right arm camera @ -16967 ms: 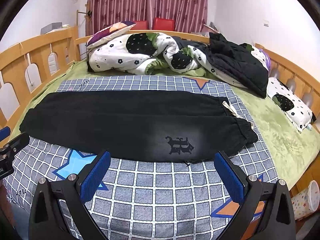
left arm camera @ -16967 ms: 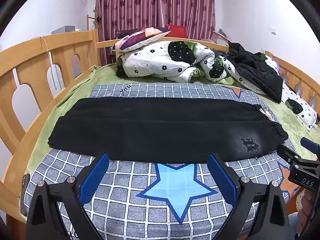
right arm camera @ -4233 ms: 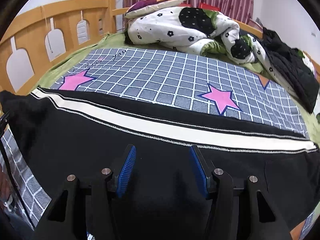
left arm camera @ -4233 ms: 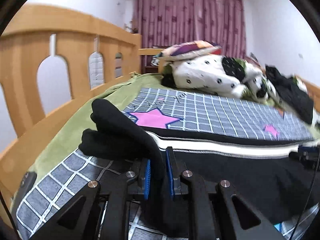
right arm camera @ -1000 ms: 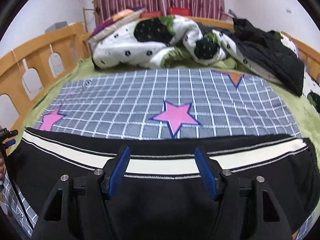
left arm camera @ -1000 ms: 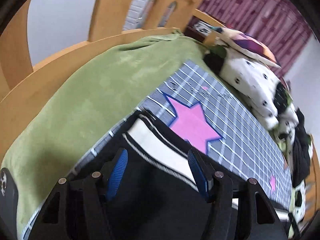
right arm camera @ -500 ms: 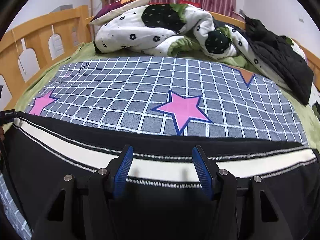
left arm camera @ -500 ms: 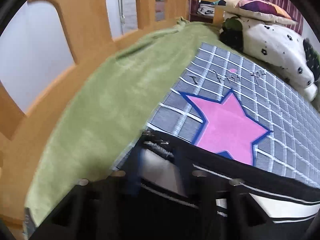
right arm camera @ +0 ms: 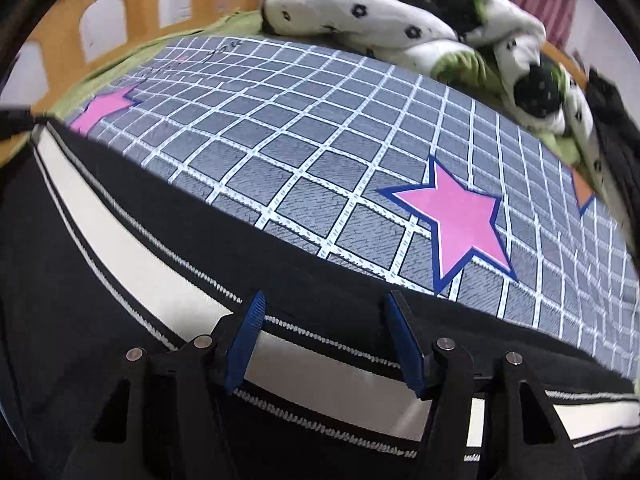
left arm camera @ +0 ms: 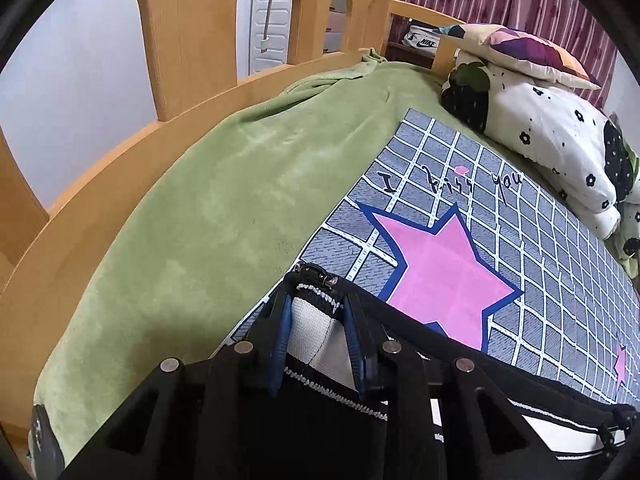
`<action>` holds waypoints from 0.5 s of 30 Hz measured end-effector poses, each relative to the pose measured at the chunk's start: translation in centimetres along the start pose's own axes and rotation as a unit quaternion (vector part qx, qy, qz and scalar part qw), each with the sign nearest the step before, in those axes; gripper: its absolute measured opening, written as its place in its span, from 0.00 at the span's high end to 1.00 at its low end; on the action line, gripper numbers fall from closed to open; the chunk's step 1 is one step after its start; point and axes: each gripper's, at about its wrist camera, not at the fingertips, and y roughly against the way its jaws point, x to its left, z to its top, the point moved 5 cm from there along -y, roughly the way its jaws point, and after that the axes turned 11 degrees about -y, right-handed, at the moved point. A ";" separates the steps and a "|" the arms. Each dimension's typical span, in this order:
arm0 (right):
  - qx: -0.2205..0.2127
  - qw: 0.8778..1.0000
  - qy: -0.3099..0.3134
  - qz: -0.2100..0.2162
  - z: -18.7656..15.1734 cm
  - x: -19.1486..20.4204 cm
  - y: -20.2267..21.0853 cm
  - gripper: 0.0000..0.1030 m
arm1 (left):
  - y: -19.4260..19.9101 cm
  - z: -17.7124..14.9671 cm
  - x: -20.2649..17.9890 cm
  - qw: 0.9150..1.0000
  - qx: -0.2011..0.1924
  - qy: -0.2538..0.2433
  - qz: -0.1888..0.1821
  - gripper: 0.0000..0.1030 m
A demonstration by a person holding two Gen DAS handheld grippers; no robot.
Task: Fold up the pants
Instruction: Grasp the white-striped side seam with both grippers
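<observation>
On the grey checked blanket point(right arm camera: 320, 128), near its front edge, the black pants point(right arm camera: 80, 320) lie stretched out flat from left to right, with the white side stripe point(right arm camera: 132, 248) facing up and running along the whole length. Your left gripper point(left arm camera: 316, 312) is at the leg cuff point(left arm camera: 314, 280), close to the green sheet point(left arm camera: 192, 208) and the wooden bed rail point(left arm camera: 80, 184) — its blue pads press the bunched hem from both sides, so this end is clamped. Your right gripper point(right arm camera: 324, 308) is over the stripe further along the leg; its jaws have just been closing, but the pads stand apart with the cloth lying flat between them, and I do not see them pinch anything yet. As I judge it, the lengthwise part is done, because the two legs seem to lie one on the other in one narrow band, though the edge is not fully clear in the blurred right view. What is left is the crosswise folding — you need a firm grip with the right side too, then bring the cuff end over toward the waist, probably more than once, and smooth the bundle. The piled quilt point(right arm camera: 400, 8) and the pillow point(left arm camera: 532, 52) at the far end of the bed stay well apart from your work.
</observation>
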 end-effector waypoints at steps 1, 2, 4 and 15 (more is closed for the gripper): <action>0.000 1.000 0.003 0.004 0.0 0.2 0.1 0.56 | 0.1 0.0 0.1 1.000 0.000 0.001 -0.001 0.75; 0.000 1.000 0.004 0.010 0.1 0.3 0.2 0.78 | 0.2 -0.1 0.1 1.000 -0.001 0.003 -0.002 0.75; 0.000 1.000 0.002 0.011 0.3 0.4 0.1 0.91 | 0.3 -0.1 0.2 1.000 -0.003 0.007 -0.006 0.75; -0.006 0.999 -0.014 0.044 0.9 -0.6 0.1 0.68 | 0.2 0.1 0.4 1.000 0.000 0.021 -0.021 0.75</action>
